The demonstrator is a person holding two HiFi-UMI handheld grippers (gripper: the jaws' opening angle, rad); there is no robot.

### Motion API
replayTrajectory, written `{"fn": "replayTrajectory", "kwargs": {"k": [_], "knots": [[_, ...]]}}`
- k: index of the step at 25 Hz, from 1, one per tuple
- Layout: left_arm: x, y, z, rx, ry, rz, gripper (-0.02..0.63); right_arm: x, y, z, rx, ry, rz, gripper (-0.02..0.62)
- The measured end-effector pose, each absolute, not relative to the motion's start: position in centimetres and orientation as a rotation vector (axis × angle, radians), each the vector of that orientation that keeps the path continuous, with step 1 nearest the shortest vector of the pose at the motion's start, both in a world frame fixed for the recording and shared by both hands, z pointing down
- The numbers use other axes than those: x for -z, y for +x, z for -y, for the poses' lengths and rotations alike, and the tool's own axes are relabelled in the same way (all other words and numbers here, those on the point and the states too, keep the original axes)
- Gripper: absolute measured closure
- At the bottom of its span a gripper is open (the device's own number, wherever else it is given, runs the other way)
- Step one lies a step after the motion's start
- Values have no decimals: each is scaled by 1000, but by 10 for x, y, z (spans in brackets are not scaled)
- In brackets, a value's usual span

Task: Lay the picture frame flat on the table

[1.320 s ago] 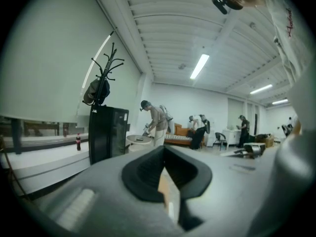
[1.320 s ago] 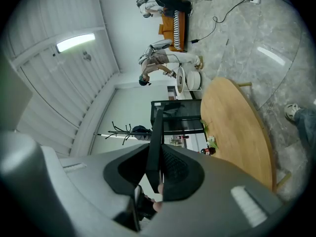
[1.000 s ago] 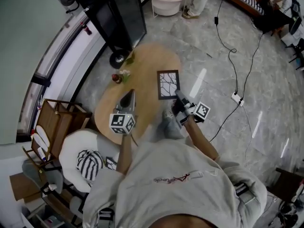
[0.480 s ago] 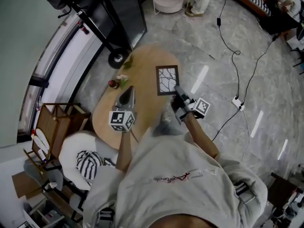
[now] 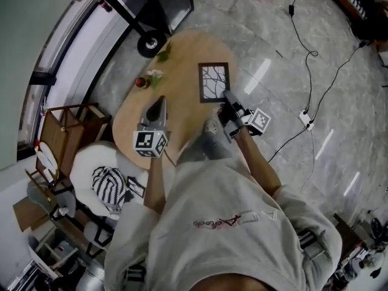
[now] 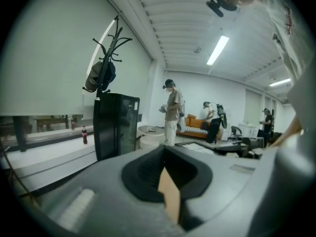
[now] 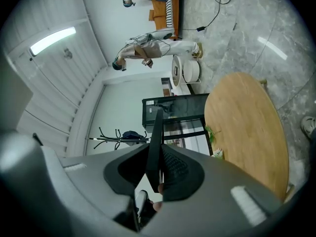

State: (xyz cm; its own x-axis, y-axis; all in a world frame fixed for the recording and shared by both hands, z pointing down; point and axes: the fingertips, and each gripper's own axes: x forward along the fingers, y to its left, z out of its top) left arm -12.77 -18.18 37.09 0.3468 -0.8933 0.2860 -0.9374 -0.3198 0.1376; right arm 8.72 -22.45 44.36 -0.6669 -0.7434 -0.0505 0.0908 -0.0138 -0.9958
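- Right gripper (image 5: 228,96) pinches picture frame (image 5: 214,82) by its near edge, above table (image 5: 176,96)'s right side; an early release could tip it off that edge.
- Left gripper (image 5: 159,103), jaws pressed together and empty, gives no support if the frame swings.

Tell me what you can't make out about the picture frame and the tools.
Black-rimmed picture frame with a branch pattern: flat on or tilted off the oval wooden table? The head view looks from above; the right gripper view shows it only edge-on.
Frame's back: hidden in every view.
Right tool: how deep its grip reaches, covered by its own pads.
Small red thing on the table, head view: too small to name.
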Motion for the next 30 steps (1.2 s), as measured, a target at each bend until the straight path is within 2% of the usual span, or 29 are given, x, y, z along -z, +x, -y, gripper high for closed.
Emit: {"fn": "replayTrajectory", "kwargs": {"k": [18, 30], "knots": [[-468, -154, 213, -236, 2284, 1520, 606, -522, 54, 253, 1773, -776, -1666, 523], [-569, -163, 237, -280, 2263, 1431, 606, -618, 51, 265, 1781, -854, -1595, 523]]}}
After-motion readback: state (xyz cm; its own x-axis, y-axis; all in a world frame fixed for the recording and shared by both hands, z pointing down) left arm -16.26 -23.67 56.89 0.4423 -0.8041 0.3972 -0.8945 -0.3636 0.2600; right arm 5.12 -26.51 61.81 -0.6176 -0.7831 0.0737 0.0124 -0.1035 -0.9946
